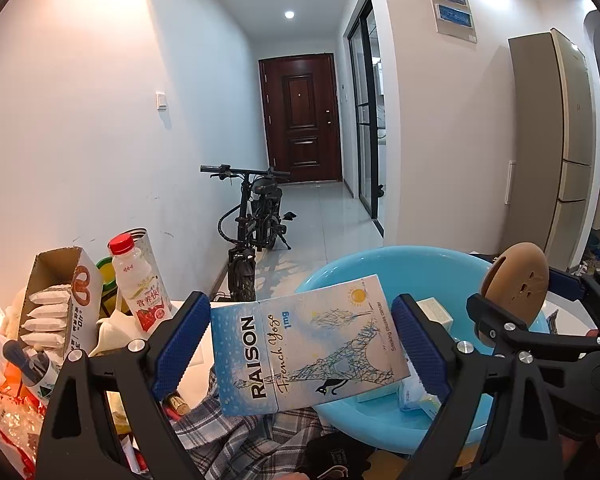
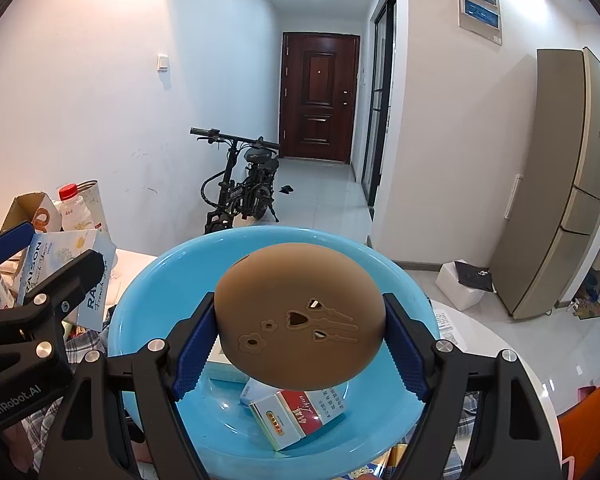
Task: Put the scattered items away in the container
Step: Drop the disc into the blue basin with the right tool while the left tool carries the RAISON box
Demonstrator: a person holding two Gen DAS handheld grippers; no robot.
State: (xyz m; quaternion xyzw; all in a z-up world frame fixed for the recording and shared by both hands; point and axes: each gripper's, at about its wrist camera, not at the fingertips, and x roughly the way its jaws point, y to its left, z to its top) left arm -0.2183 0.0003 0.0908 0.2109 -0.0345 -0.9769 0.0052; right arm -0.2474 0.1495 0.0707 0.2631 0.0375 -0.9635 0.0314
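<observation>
**Both grippers loaded over the blue basin**

Nearest the lens, the right gripper (image 2: 300, 340) has its blue pads clamped on the edges of a tan, oval, rubbery-looking disc with small flower and heart cut-outs (image 2: 300, 316), held tilted over the middle of the round light-blue plastic basin (image 2: 148, 300). The left gripper (image 1: 302, 338) grips a flat pale-blue cardboard carton printed "RAISON French Yogo" (image 1: 308, 344) across its ends, hanging at the basin's nine-o'clock rim.

The carton looks light and stiff, though its thin walls could dent; the ends, where it is already pinched, seem the safest hold. The disc is probably light, smooth and slightly springy, so an edge grip could slip if loosened unevenly.

At six o'clock in the basin lies a red-and-white cigarette pack (image 2: 296, 416), with other small boxes partly hidden beneath the disc. Outward at nine o'clock stand a red-capped drink bottle (image 1: 140, 284) and an open cardboard box of white sachets (image 1: 56, 304). Plaid cloth (image 1: 236, 436) lies below; what it covers cannot be made out.
</observation>
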